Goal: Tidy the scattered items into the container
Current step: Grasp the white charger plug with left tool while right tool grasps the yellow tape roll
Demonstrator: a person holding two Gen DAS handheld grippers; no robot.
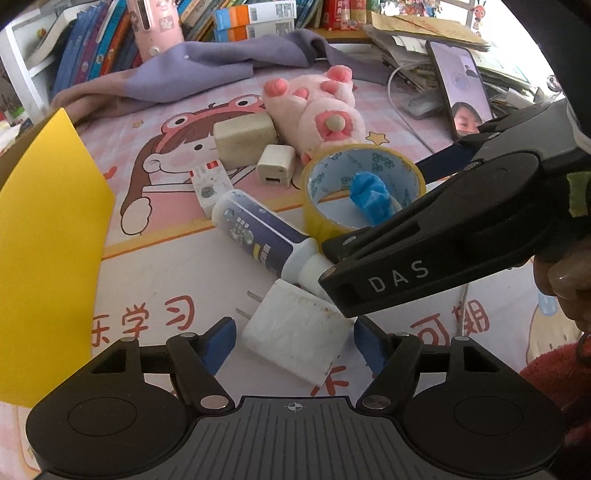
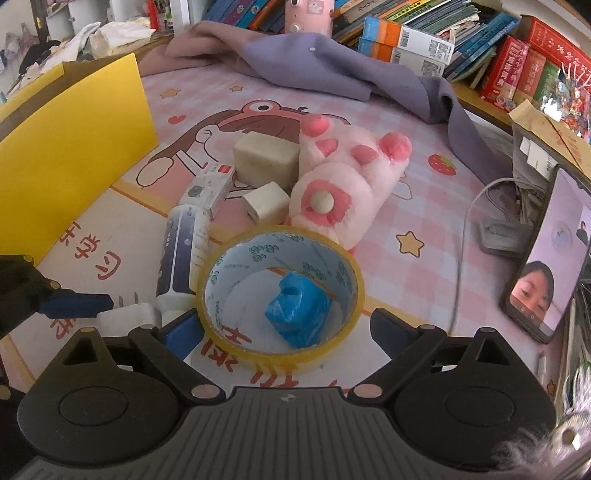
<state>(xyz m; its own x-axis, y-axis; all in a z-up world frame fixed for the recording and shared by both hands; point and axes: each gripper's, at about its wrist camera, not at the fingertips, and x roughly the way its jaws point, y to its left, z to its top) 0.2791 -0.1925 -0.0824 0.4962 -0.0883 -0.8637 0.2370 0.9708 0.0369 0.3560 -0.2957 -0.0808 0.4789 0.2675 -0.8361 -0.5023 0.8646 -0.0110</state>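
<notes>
Left gripper [image 1: 294, 341]: its blue fingers are standing apart on either side of the white plug [image 1: 297, 338], not quite touching it as far as I can tell.
Right gripper [image 2: 286, 330]: its fingers are spread wide around the near half of the tape roll [image 2: 282, 291], with gaps showing on both sides.
Plug: it is lying flat on the mat [image 1: 177, 280], prongs pointing left, its far corner tucked just under the right gripper's black arm.
Tape roll: it is sitting on its flat face, and a crumpled blue wad [image 2: 297, 314] is lying inside the ring.
Tube [image 1: 266, 240]: it is lying on its side between the plug and the tape roll, its white cap end touching the plug's edge and its other end pointing toward the small box [image 1: 210, 184].
Small box: it is lying just beyond the tube's far end.
Chargers: a small cube [image 1: 275, 166] is sitting just behind the tape roll, and a bigger block [image 1: 243, 138] is sitting behind that, beside the plush paw [image 1: 317, 107].
Container: a yellow box [image 1: 48, 236] is standing at the left of the mat, well apart from the pile.
Farther out: a purple cloth [image 1: 207, 72] is lying crumpled at the back, books [image 2: 424, 33] are lining the rear edge, and a phone [image 2: 543, 266] is propped upright on the right with its screen lit.
</notes>
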